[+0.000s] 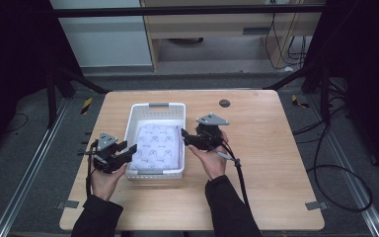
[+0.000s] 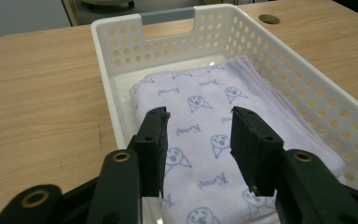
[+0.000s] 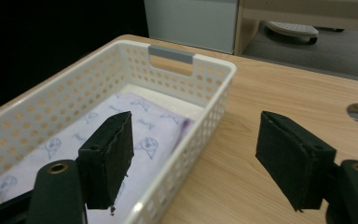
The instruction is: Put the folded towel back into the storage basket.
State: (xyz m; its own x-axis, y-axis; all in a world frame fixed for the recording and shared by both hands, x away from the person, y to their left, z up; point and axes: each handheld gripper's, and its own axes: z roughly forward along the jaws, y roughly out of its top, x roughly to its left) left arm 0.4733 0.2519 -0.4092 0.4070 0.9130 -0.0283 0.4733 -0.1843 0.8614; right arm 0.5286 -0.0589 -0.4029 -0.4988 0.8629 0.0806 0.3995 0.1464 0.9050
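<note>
the folded towel [image 2: 214,126] lies flat in the white basket [image 1: 134,120] on the counter [image 1: 271,148], just ahead of the left claw [image 2: 199,140], empty and part-spread, while the right claw [image 3: 193,158] straddles the rim, wide, likely poised to grasp.

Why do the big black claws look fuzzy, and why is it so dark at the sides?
Both gripper views: the jaws sit too near the lens, so they blur; the towel and basket look sharper. High view: light falls on the table; the room's edges are unlit.
</note>
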